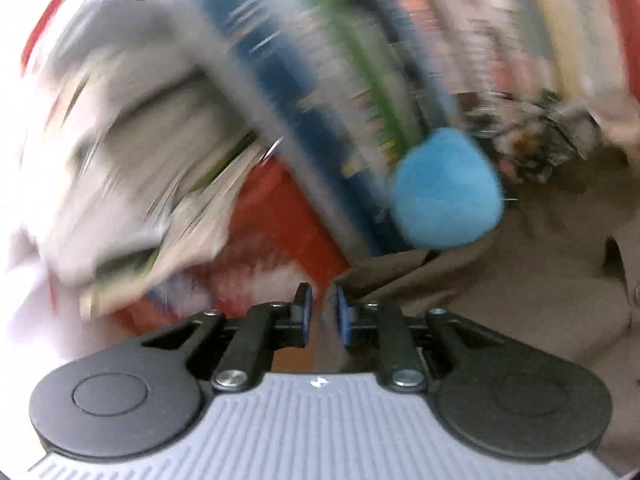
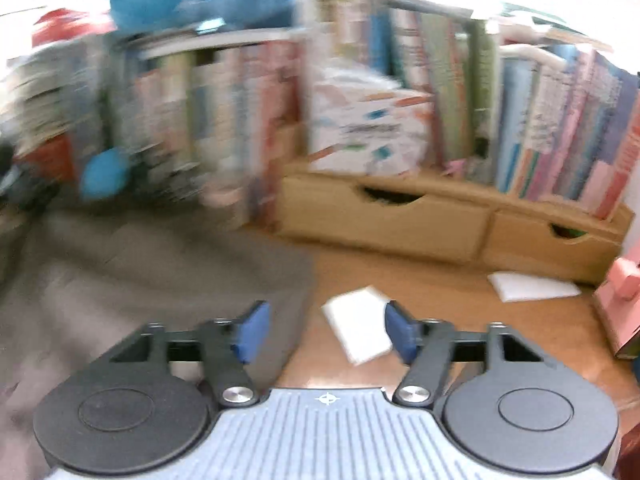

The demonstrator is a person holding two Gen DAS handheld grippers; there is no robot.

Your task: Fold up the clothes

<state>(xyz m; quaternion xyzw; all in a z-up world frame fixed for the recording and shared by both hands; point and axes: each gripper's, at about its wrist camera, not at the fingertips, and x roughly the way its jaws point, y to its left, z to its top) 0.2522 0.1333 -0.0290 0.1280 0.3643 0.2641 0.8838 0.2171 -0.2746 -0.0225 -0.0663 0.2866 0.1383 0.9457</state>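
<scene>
The wooden tabletop [image 2: 460, 304] carries everything here, backed by a long row of upright books [image 2: 540, 128] above a low wooden drawer unit [image 2: 400, 220]. Both views are smeared, so detail is poor.

The garment [image 2: 140, 280], a grey-brown cloth, lies spread over the left part of the tabletop with its edge ending near the middle; whether it is already partly folded I cannot tell. In the left wrist view the same cloth [image 1: 500, 300] fills the lower right, rumpled into ridges.

The left tongs [image 1: 321, 316] are nearly closed, with what looks like a thin edge of the cloth between the pads (blur makes this uncertain). The right tongs [image 2: 325, 332] stand wide open with nothing between them, hovering over bare wood just beside the cloth's edge.

Risks, as I judge them: a grip on so thin an edge could slip if the cloth is pulled quickly, and the fold would come out skewed. A blue plush ball [image 1: 448, 188] sits close to the cloth and could be dragged or knocked. Two white slips of paper [image 2: 356, 328] lie on the wood under the right tongs (one could be swept along or pinched with the fabric).
</scene>
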